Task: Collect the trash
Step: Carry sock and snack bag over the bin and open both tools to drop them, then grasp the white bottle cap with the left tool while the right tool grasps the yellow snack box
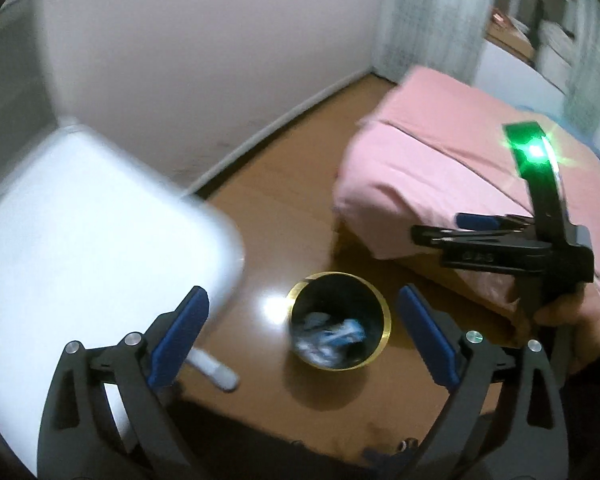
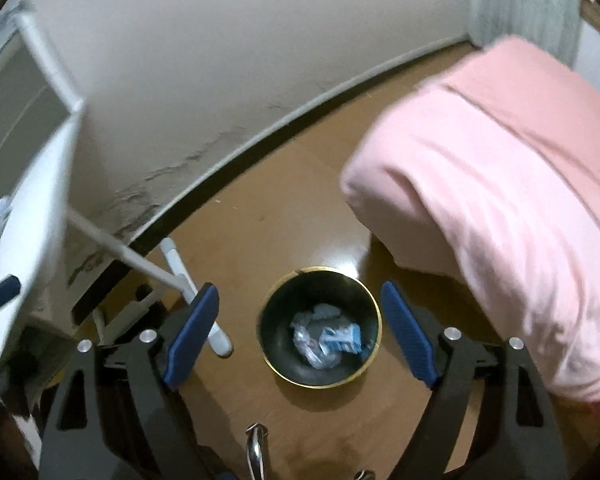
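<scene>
A black trash bin with a gold rim (image 1: 382, 312) stands on the wooden floor; it also shows in the right wrist view (image 2: 376, 312). Crumpled white and blue trash (image 1: 330, 338) lies in its bottom, also seen in the right wrist view (image 2: 326, 338). My left gripper (image 1: 302, 300) is open and empty above the bin. My right gripper (image 2: 300, 300) is open and empty, directly above the bin. In the left wrist view the right gripper (image 1: 436, 232) appears side-on to the right of the bin, over the bed's edge.
A white table (image 1: 80, 216) stands at the left, with its white legs (image 2: 188, 284) on the floor by the bin. A bed with a pink cover (image 2: 500, 184) fills the right. A white wall with a baseboard (image 2: 260, 128) runs behind.
</scene>
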{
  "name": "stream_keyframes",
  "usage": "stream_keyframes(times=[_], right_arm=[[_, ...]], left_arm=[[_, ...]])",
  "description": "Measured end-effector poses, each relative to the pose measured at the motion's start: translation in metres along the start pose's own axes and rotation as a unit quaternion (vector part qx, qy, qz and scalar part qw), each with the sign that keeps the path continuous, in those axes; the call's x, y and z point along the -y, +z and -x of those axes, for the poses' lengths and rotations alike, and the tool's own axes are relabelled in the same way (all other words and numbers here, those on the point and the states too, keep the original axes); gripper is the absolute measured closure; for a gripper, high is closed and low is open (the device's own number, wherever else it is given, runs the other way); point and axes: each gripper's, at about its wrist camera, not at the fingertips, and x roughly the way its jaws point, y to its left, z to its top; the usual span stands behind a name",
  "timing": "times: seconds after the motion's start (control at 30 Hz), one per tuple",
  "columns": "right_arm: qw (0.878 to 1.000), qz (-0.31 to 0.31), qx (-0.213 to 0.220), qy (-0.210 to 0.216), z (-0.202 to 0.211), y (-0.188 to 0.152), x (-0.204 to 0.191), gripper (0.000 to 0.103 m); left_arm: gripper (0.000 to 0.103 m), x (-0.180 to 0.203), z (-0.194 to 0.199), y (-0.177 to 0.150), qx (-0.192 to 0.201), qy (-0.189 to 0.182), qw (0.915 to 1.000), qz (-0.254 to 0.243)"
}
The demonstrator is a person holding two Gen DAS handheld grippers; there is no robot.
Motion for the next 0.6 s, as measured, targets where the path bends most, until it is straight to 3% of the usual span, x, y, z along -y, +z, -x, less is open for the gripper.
stream_keyframes(times=[0.1,0.17,0.27,0.37,0.53,0.6], right_arm=[[0.998,0.052,0.017,0.027,0.02,0.007,-0.053,0.022],[0.994,0.094,0.024,0.054,0.03,0.009,-0.101,0.022],[0.983,0.147,0.023,0.11,0.039,0.009,-0.173,0.022],[0.966,0.206,0.021,0.153,0.046,0.001,-0.253,0.022],[0.929,0.299,0.013,0.218,0.051,-0.013,-0.381,0.022],[0.913,0.325,0.004,0.248,0.049,-0.016,-0.421,0.022]], left_arm=[[0.009,-0.06,0.051,-0.017,0.028,0.049,0.9975,0.042],[0.009,-0.103,0.084,-0.034,0.04,0.1,0.9915,0.073],[0.009,-0.166,0.132,-0.068,0.049,0.173,0.9773,0.111],[0.009,-0.228,0.174,-0.112,0.039,0.243,0.9561,0.159],[0.009,-0.294,0.216,-0.17,0.031,0.283,0.9321,0.223],[0.009,-0.311,0.226,-0.191,0.031,0.281,0.9287,0.24]])
